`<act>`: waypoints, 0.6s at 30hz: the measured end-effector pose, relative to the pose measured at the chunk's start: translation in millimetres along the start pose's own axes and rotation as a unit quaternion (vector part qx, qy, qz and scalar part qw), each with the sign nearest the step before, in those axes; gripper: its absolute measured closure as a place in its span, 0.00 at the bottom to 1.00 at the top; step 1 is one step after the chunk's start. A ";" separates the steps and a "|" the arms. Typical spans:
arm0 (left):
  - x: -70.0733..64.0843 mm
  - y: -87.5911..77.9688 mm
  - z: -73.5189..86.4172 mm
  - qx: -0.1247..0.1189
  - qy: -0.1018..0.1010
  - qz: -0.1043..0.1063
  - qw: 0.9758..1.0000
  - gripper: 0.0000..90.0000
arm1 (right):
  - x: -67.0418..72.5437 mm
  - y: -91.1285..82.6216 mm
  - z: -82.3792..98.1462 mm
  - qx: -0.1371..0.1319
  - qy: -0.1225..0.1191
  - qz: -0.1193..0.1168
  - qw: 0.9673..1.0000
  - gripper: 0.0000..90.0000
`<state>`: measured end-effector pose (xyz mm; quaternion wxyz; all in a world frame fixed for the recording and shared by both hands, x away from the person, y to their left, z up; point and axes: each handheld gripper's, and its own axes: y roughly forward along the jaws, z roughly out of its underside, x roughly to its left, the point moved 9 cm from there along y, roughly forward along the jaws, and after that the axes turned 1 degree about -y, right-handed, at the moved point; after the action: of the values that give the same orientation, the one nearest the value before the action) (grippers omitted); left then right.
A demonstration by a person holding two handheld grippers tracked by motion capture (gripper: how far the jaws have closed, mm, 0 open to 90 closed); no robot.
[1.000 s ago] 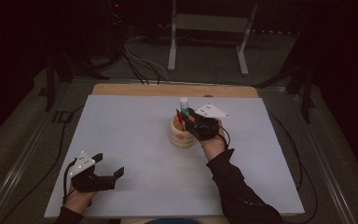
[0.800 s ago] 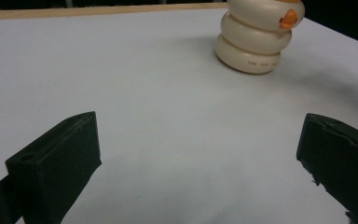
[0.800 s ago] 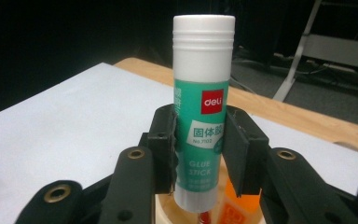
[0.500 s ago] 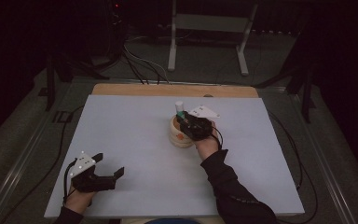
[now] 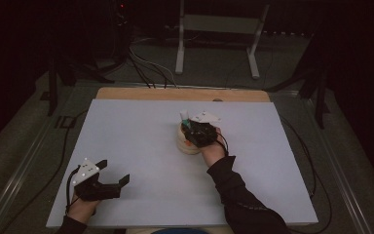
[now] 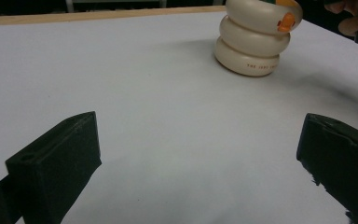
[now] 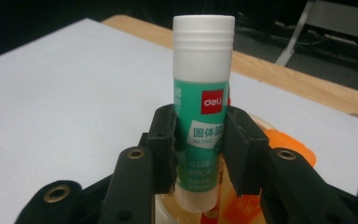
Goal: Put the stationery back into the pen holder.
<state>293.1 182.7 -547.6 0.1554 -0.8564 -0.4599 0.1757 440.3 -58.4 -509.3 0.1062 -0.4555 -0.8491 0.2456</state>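
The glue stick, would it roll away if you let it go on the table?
Probably, if laid on its side: the glue stick is a smooth round tube. Stood upright it may tip, being tall and narrow. It looks stiff; the right gripper squeezes it without denting it.

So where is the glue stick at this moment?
The glue stick stands upright, clamped between the jaws of the right gripper, right over the cream ringed holder near the middle of the white table in the high view.
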 end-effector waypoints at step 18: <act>-1.4 -0.2 -0.4 -0.002 0.002 0.001 1.000 0.00 | 0.8 -5.9 -5.5 0.014 0.013 -0.004 1.000 0.46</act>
<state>292.4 181.6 -546.9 0.1547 -0.8577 -0.4587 0.1734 437.9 -58.8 -501.6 0.1248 -0.4536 -0.8460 0.2508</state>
